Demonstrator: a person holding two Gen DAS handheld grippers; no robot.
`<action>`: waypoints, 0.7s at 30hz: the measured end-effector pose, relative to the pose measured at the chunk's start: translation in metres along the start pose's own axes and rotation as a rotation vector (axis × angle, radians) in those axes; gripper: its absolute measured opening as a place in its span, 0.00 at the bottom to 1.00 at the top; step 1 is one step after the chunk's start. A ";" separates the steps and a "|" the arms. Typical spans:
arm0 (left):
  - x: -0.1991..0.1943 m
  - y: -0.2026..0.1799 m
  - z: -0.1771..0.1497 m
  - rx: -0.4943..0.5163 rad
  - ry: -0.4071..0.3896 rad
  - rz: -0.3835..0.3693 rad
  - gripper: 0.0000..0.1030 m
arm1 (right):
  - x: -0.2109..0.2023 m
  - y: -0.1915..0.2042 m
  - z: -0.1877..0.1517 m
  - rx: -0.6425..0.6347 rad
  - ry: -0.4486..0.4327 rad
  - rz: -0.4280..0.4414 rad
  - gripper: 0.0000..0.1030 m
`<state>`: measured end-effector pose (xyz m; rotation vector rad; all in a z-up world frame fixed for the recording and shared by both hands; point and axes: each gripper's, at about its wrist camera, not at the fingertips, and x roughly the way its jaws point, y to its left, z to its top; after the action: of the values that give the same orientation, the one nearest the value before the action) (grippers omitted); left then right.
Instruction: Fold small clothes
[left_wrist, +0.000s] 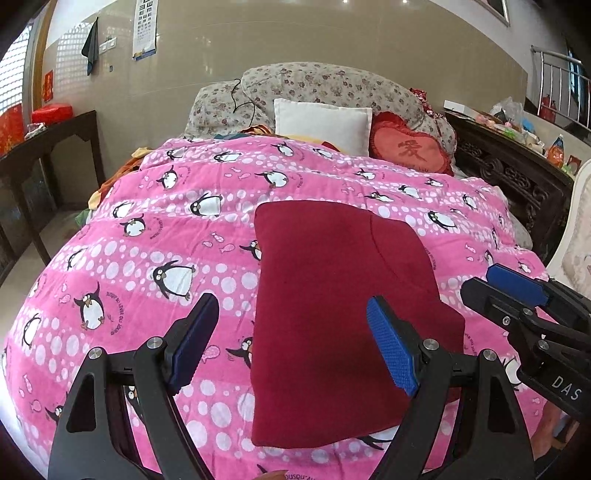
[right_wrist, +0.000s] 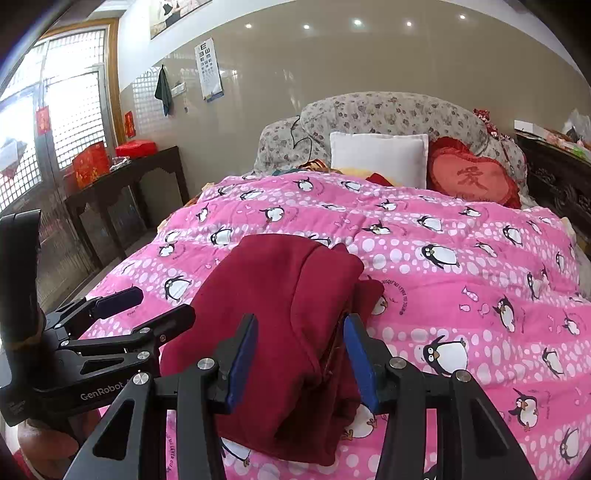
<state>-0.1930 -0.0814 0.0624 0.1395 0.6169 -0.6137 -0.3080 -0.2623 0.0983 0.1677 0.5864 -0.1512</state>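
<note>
Folded dark red fleece garment (right_wrist: 291, 332) lies on pink penguin-print quilt (right_wrist: 461, 266); left claw (left_wrist: 291, 343) gapes empty, right claw (right_wrist: 301, 362) straddles its edge, parted; white pillow (right_wrist: 378, 162) far behind.

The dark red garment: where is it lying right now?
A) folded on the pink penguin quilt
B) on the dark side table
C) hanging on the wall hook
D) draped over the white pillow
A: the dark red garment lies folded on the pink penguin quilt, well short of the white pillow.
</note>
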 end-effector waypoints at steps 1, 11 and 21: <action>0.000 0.000 0.000 0.001 0.000 -0.001 0.80 | 0.000 0.000 0.000 0.000 0.002 0.001 0.45; 0.004 0.000 0.002 0.014 0.005 0.013 0.80 | 0.001 -0.001 0.000 0.000 0.006 0.002 0.45; 0.007 0.000 0.002 0.021 0.009 0.016 0.80 | 0.004 0.004 0.001 -0.005 0.016 0.008 0.45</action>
<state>-0.1876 -0.0851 0.0598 0.1670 0.6181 -0.6046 -0.3031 -0.2587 0.0969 0.1663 0.6024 -0.1403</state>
